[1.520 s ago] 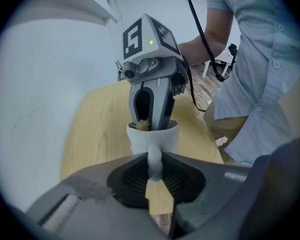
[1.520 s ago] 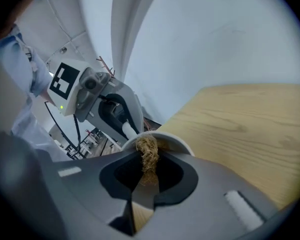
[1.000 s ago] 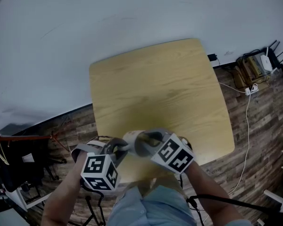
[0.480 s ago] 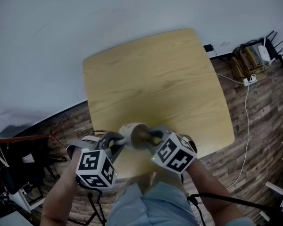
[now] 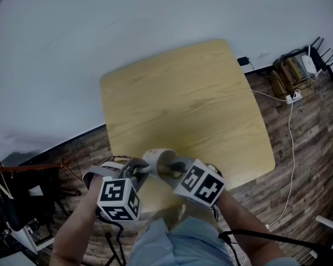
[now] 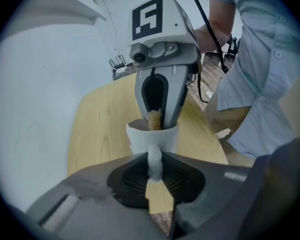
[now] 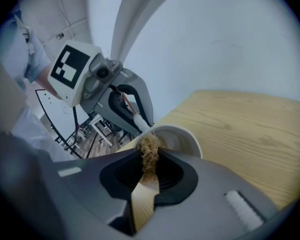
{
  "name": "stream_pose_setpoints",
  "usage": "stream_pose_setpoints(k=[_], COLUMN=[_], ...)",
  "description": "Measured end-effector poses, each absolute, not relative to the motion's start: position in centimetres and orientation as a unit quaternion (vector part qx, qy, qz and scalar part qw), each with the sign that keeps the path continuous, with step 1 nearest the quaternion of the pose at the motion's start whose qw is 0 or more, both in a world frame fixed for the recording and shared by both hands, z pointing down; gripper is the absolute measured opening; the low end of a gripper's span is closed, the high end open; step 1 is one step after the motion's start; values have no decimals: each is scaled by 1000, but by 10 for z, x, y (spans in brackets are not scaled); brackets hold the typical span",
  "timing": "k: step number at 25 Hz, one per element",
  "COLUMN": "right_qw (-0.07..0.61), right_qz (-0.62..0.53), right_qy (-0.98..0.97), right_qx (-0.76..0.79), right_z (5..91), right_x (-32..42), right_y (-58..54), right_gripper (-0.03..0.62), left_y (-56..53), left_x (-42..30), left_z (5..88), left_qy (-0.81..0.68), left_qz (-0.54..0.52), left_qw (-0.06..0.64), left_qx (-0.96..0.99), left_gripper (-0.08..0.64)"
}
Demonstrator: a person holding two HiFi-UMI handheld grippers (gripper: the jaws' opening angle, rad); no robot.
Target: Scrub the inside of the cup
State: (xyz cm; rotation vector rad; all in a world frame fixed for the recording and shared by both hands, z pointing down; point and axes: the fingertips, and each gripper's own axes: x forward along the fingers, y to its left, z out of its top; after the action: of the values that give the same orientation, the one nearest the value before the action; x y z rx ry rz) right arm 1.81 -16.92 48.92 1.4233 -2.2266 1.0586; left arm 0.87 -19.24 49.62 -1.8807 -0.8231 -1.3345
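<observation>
Left gripper view: left gripper (image 6: 155,168) clamps the cup (image 6: 140,138) by its handle; right gripper (image 7: 149,164), closed on a fibrous scrubber (image 7: 150,148), reaches into the cup's mouth.

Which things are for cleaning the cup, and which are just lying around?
For the job:
- white cup, held by its handle in the left tool
- tan scrubber, pinched in the right tool, at the cup's mouth

Just around:
- wooden table
- power strip and its cable on the floor
- clothes rack at the left
</observation>
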Motion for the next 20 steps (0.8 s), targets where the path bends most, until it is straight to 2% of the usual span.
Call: stream_pose_setpoints(k=[11,20], right_qw=[124,136], right_qz=[339,337], right_qy=[-743,-719], right_qx=[563,592], right_z=[471,480], right_x=[56,73], right_y=[-172,-161], right_gripper=[55,55], left_y=[-191,-194], left_x=[8,9], left_z=[496,495], left_qy=[-321,-317], left_qz=[-516,-519], left_qw=[344,337], left_qx=[-716,-718], left_gripper=[69,69])
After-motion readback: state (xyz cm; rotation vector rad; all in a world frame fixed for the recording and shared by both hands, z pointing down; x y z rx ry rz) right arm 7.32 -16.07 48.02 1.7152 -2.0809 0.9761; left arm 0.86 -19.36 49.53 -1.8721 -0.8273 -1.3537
